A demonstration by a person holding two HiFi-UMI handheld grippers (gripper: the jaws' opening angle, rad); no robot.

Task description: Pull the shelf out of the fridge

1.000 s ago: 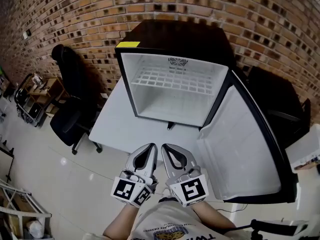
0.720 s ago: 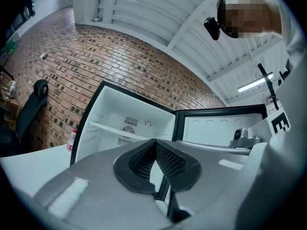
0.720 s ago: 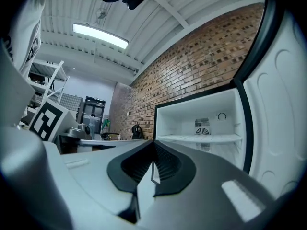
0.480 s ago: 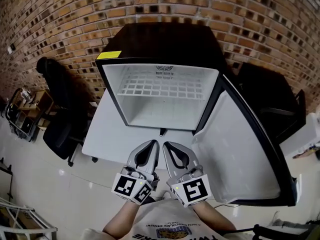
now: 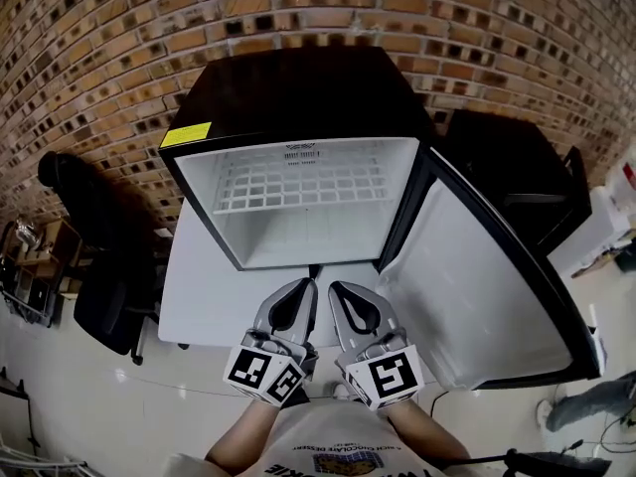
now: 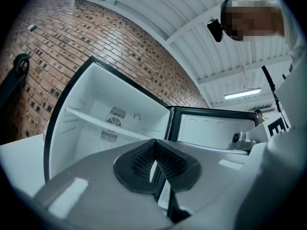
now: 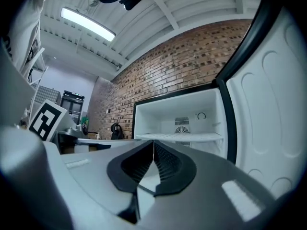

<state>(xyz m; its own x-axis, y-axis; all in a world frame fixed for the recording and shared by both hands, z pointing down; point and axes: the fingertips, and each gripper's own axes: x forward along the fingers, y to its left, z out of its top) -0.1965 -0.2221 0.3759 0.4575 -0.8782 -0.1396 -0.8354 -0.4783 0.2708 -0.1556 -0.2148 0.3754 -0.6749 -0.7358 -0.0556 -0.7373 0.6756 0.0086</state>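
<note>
A small black fridge (image 5: pixel 308 82) stands open on a white table (image 5: pixel 204 296), its door (image 5: pixel 482 291) swung out to the right. Inside, a white wire shelf (image 5: pixel 298 187) sits level in the upper part of the white cavity; it also shows as the shelf (image 6: pixel 103 123) in the left gripper view and the shelf (image 7: pixel 184 137) in the right gripper view. My left gripper (image 5: pixel 306 284) and right gripper (image 5: pixel 336 288) are side by side at the table's front edge, well short of the fridge. Both are shut with nothing between the jaws.
A brick wall (image 5: pixel 417 18) runs behind the fridge. A black office chair (image 5: pixel 94 246) stands left of the table. A dark chair (image 5: pixel 522 182) sits behind the open door on the right. A white box (image 5: pixel 601 232) is at the far right.
The view has shifted so the fridge sits lower and more to the left in the picture, and the chair has slid toward the left edge. Both grippers stay shut, side by side.
</note>
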